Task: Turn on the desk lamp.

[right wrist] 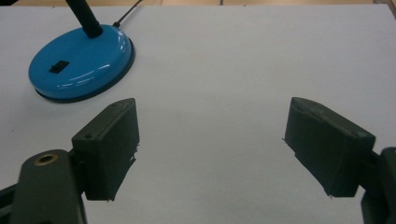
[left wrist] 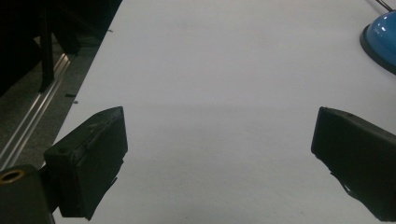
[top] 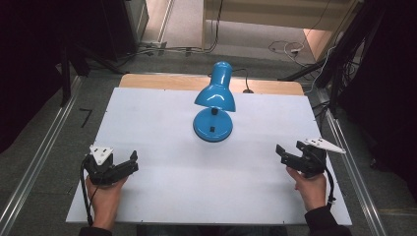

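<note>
Still, both grippers, left (top: 132, 162) and right (top: 281, 153), gaped wide, empty, lower frame corners; best approach blue desk lamp (top: 214, 103) at centre slowly, steadying base

In the left gripper view the blue lamp base (left wrist: 380, 39) is cut off at the upper right edge, and in the right gripper view the lamp's black neck (right wrist: 84, 16) runs off the top.
</note>
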A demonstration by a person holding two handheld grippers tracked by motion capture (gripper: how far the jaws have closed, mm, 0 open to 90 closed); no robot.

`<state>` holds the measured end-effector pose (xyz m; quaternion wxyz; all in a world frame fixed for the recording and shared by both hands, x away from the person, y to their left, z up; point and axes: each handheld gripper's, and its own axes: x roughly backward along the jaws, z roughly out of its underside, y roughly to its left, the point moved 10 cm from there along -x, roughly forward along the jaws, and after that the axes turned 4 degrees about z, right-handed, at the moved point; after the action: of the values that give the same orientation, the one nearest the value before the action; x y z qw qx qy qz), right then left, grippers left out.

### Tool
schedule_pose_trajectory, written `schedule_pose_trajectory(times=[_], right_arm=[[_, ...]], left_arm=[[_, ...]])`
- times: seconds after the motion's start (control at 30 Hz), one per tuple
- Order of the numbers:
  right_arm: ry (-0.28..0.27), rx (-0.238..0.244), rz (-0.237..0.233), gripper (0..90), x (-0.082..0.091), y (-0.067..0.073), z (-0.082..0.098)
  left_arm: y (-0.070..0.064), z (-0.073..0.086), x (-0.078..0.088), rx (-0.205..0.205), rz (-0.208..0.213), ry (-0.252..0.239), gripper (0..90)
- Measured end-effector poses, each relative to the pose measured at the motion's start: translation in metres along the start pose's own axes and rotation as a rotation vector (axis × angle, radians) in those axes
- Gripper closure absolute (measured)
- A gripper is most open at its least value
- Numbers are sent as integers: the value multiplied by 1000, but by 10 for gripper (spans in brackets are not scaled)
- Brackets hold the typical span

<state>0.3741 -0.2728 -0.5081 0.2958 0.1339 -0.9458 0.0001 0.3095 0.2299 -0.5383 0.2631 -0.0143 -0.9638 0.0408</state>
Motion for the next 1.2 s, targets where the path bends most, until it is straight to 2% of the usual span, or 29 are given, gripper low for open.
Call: schedule_pose_trajectory(times=[0.07,0.17,0.43,0.93,1.03,1.2], right_arm=[[-1,-3,-5,165,-2,3,-1],[9,24,-7,164,-9,11,-1],[8,43,-44,164,-21,31,-10],[-15,81,-96,164,-32,68,-27],[-17,79,-101,164,-36,74,-30],[-9,106,-100,164,-46,84,-33]], left_arm=[[0,1,-1,2,2,6,44],[0,0,0,1,0,-2,44],[0,0,-1,4,-3,3,44],[5,2,2,27,1,5,44],[4,3,3,24,3,5,44],[5,3,3,24,0,8,44]])
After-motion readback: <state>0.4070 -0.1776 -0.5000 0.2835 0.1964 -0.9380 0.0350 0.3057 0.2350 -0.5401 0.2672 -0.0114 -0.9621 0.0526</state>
